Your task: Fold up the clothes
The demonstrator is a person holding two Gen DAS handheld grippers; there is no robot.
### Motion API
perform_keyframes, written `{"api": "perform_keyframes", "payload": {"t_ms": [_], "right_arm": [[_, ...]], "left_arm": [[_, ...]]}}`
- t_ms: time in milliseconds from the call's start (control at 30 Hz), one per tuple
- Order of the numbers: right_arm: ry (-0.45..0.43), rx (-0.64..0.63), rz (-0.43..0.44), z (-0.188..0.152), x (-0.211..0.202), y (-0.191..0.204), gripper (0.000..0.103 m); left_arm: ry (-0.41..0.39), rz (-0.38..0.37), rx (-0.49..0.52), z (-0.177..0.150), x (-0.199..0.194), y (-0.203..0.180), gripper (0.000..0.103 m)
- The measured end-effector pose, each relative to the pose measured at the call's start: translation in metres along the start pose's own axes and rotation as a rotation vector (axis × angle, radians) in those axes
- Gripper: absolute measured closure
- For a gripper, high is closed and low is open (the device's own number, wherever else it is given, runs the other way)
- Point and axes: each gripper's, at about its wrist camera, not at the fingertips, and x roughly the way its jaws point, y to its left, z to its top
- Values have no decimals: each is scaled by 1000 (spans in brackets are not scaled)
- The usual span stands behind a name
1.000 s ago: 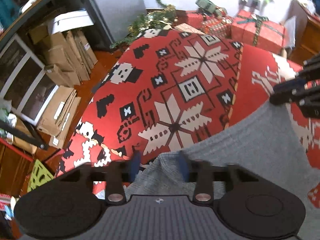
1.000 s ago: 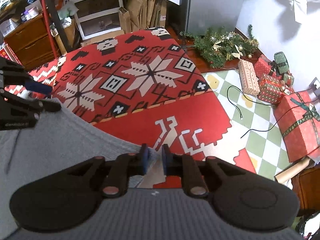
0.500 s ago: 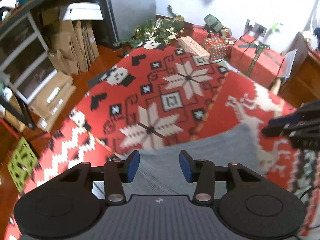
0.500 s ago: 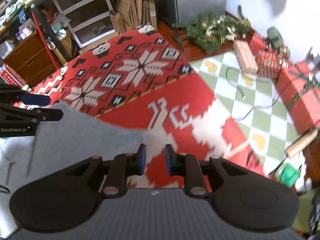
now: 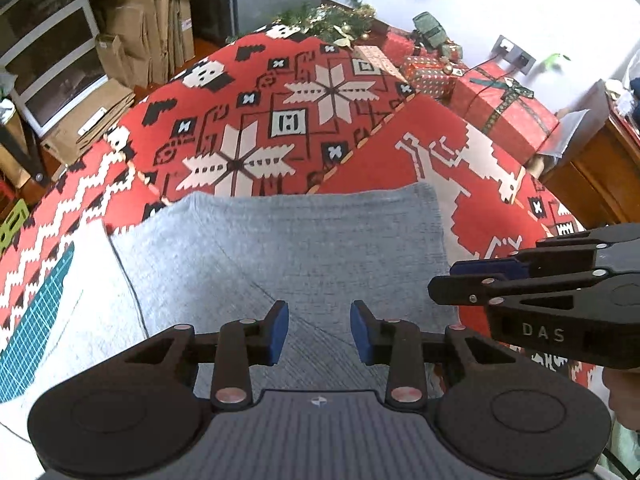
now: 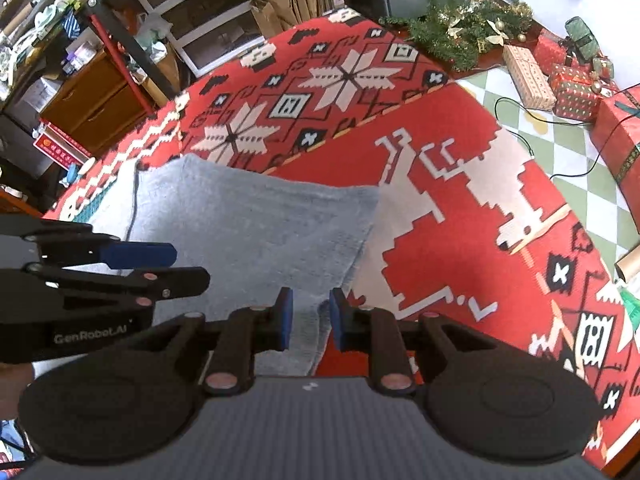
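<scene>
1. The grey sweatshirt [image 5: 288, 248] lies folded flat on the red patterned cloth [image 5: 256, 128] that covers the worktop, its far edge straight and its right corner square; in the right wrist view it is the grey panel [image 6: 256, 232] in front of both tools.
2. It looks like soft, thick knit: light, limp and not slippery, likely to sag and drag if lifted by one point. A fair grip would be at the two near corners or along a folded edge, pinching all the layers together.
3. The left hand-held gripper [image 5: 319, 333] hangs over the middle of the garment with its blue pads [image 5: 278, 332] spread apart and nothing between them, so it is released.
4. The right hand-held gripper [image 6: 310, 318] is also released, its pads parted over the garment's near right edge with cloth visible below the gap but not pinched.
5. A white surface with a teal cutting mat [image 5: 36, 312] shows under the garment at left.
6. The near part of the sweatshirt is hidden behind the gripper bodies, so sleeves, hem and the number of layers cannot be told. Wrapped gifts [image 5: 504, 108] and cardboard boxes sit on the floor beyond.
</scene>
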Motion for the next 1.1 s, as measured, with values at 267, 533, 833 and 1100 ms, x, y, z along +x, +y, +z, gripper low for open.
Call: {"api": "perform_keyframes", "payload": {"t_ms": [267, 533, 833, 1100], "right_arm": [[2, 37, -21, -5, -2, -12, 103], [19, 24, -28, -6, -1, -16, 102], [10, -32, -56, -2, -30, -11, 84], [-17, -218, -63, 11, -62, 47, 29]], "left_arm": [[17, -22, -16, 0, 9, -7, 73], [16, -54, -5, 0, 22, -26, 75], [-13, -80, -73, -3, -2, -21, 72], [-66, 37, -197, -38, -58, 9, 29]]}}
